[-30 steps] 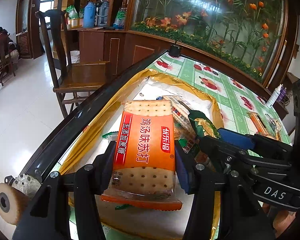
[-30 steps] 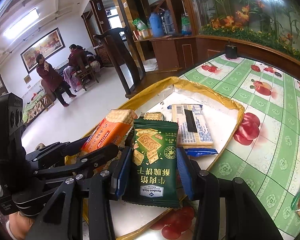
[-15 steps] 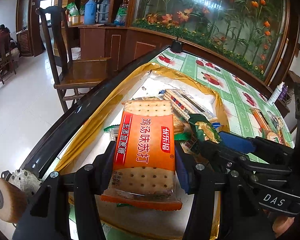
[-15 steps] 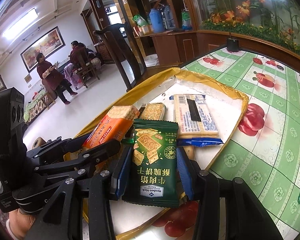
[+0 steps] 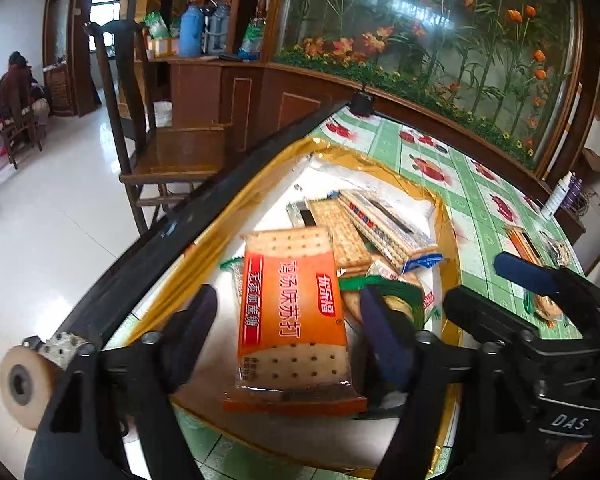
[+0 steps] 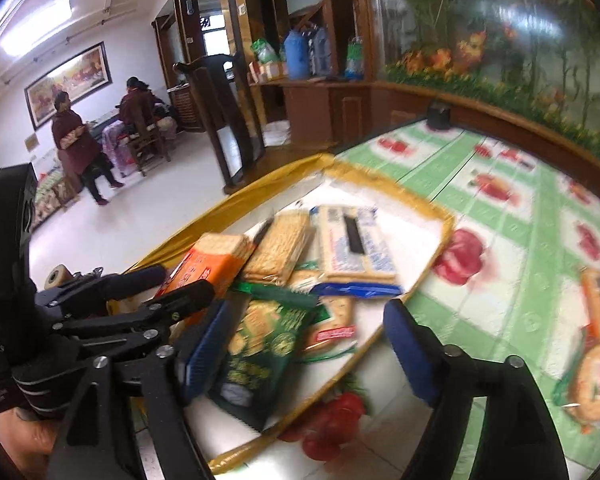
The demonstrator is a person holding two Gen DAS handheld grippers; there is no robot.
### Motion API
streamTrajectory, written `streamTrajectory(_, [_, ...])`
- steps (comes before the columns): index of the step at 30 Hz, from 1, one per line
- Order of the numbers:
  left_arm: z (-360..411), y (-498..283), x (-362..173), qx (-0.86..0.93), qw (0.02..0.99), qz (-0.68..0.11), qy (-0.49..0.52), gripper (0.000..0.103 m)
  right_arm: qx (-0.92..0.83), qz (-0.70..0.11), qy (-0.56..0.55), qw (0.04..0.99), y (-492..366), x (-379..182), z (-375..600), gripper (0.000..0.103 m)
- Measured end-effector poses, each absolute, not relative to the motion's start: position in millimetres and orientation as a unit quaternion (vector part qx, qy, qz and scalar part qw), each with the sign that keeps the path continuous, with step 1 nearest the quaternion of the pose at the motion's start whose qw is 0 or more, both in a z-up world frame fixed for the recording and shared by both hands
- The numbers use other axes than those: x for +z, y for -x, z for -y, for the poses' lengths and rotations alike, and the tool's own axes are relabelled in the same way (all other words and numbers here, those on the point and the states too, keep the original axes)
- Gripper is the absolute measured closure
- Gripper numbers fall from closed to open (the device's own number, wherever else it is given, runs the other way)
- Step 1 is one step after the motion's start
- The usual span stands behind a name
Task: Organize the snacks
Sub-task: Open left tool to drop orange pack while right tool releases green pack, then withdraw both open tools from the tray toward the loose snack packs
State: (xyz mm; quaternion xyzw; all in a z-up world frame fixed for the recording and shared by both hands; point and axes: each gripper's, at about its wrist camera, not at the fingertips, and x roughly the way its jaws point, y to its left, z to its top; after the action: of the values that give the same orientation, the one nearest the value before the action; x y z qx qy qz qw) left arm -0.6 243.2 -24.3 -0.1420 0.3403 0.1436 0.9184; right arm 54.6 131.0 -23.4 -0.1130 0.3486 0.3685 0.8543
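Observation:
A gold-rimmed white tray (image 5: pixel 380 164) (image 6: pixel 440 216) holds several cracker packs. My left gripper (image 5: pixel 288 320) is open, its fingers apart on either side of the orange cracker pack (image 5: pixel 292 312), which lies in the tray; the pack also shows in the right wrist view (image 6: pixel 204 264). My right gripper (image 6: pixel 300 344) is open wide over the tray's near corner. The green cracker pack (image 6: pixel 260 344) lies loose beside its left finger (image 6: pixel 202 344). A blue-and-white pack (image 5: pixel 388 228) (image 6: pixel 352 248) and a clear-wrapped cracker pack (image 6: pixel 280 240) lie further back.
The table has a green cloth with red fruit prints (image 6: pixel 500 208). More snack packs (image 6: pixel 596 356) lie on the cloth to the right of the tray. A wooden chair (image 5: pixel 164 148) stands past the table's dark left edge. A white bottle (image 5: pixel 556 196) stands at the far right.
Both grippers have opened. The orange pack and the green pack have been let go and now lie in the tray. The right gripper has shifted right.

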Motion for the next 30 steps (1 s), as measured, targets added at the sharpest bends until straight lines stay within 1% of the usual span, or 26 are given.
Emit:
streamTrajectory(3, [-238,1,-20,0.137,0.921,-0.336,0.142,0.027,0.354,-0.335,0.126,0.864,-50,-15,-126,0.017])
streamTrajectory(9, [-219,1,-13,0.131,0.926,-0.333,0.119,0.027,0.32,-0.313,0.15,0.882,-41,-6,-108,0.016])
streamTrajectory(12, [-212,3,-10,0.134,0.928,-0.329,0.114,0.02,0.309,-0.309,0.15,0.887,-40,-1,-95,0.014])
streamTrajectory(21, [-207,9,1,0.127,0.929,-0.317,0.144,0.02,0.276,-0.296,0.14,0.904,-33,15,-56,0.014])
streamTrajectory(24, [-196,10,8,0.123,0.933,-0.309,0.136,0.02,0.261,-0.29,0.138,0.91,-33,20,-43,0.013])
streamTrajectory(28, [-182,10,15,0.116,0.937,-0.305,0.123,0.02,0.246,-0.285,0.132,0.917,-32,26,-28,0.009])
streamTrajectory(30, [-173,8,17,0.112,0.939,-0.304,0.117,0.02,0.241,-0.284,0.13,0.919,-33,27,-23,0.009])
